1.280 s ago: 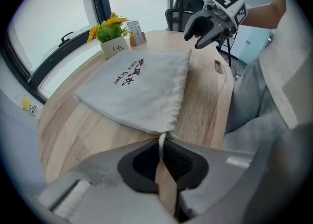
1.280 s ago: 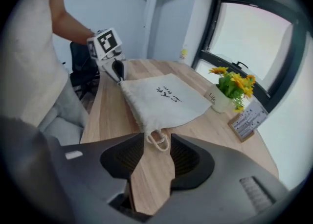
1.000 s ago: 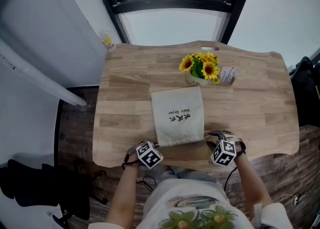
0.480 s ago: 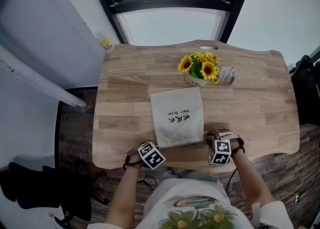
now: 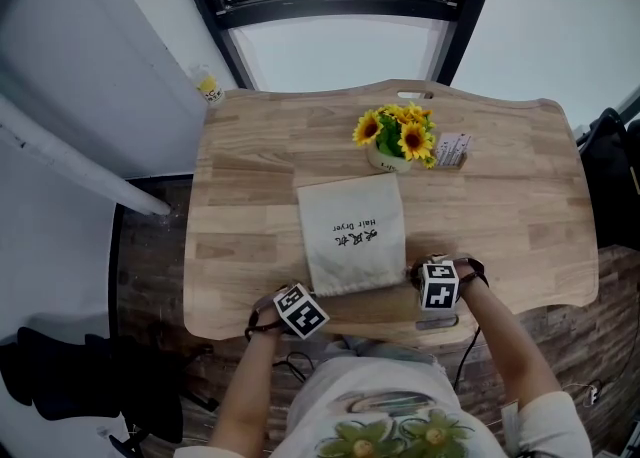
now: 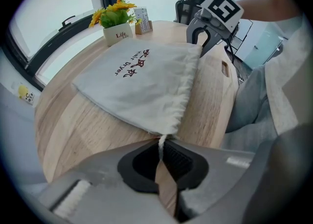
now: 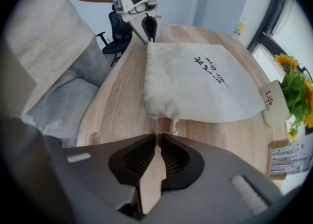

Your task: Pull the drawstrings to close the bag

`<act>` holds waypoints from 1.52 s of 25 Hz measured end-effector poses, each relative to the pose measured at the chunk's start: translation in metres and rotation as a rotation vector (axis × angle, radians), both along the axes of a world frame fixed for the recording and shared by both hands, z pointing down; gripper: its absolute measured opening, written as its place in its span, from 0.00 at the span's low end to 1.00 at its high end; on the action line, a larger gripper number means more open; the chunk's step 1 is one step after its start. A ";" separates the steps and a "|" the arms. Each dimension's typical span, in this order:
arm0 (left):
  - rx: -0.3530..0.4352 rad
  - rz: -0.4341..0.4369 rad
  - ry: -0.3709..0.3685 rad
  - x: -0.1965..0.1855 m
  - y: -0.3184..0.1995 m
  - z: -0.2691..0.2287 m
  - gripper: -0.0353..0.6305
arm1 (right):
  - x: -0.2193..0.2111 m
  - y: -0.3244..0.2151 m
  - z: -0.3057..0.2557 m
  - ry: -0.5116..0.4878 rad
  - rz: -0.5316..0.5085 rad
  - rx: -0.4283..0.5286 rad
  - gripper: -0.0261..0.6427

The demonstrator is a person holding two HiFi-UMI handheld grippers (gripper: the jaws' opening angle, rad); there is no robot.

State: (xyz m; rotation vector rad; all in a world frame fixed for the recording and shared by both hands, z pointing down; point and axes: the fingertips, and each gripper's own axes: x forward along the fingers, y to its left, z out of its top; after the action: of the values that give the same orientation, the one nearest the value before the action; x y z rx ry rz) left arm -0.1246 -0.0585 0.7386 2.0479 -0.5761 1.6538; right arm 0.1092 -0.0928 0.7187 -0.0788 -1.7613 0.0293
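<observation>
Left gripper (image 6: 162, 150): jaws pressed together, pinching the left drawstring (image 6: 160, 139), a thin white cord that comes out of the bag's corner just ahead of the tips. No slack is visible between the pinch and the cloth. The bag (image 6: 137, 83) lies flat on the table (image 6: 63, 120) directly ahead of these jaws. It is pale woven fabric with print on top, and its mouth hem runs across from the left jaws toward the other gripper, already slightly puckered along that edge. Judged light, limp and apparently empty, so it will likely slide or lift off the wood rather than resist. The cloth has no stiffness and the hem should bunch easily. The cord is narrow and soft. It could slip through the ribbed pads if gripped only at its very end, so a pinch close to the hem exit looks best, never on the fabric itself. Right gripper (image 7: 157, 142): jaws have just been closing and now stand together on the right drawstring (image 7: 156, 131), which enters between the pads straight from the bunched corner just ahead of the tips. A knotted end lies just beside that corner, outside the pinch. With both ends held, an outward pull in opposite directions should gather the mouth, and uneven force may drag the whole bag sideways.
</observation>
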 end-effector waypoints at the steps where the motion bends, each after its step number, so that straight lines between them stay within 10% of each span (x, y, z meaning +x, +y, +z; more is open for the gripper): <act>1: 0.001 -0.003 0.002 0.000 0.000 0.000 0.07 | 0.000 0.000 0.000 -0.011 0.030 -0.027 0.08; 8: 0.006 -0.021 0.015 -0.001 -0.001 0.000 0.07 | 0.008 -0.010 -0.001 -0.017 0.181 -0.043 0.06; 20: 0.003 -0.025 0.017 0.000 -0.001 0.000 0.07 | 0.008 0.019 -0.002 -0.023 0.135 -0.097 0.21; 38: 0.003 -0.057 0.033 -0.002 -0.002 0.000 0.07 | -0.005 0.000 -0.001 -0.034 0.331 -0.002 0.08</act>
State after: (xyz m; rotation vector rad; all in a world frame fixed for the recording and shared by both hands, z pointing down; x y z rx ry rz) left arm -0.1265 -0.0601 0.7390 2.0376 -0.6199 1.5849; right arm 0.1043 -0.0928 0.7179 0.2129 -1.7917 0.2715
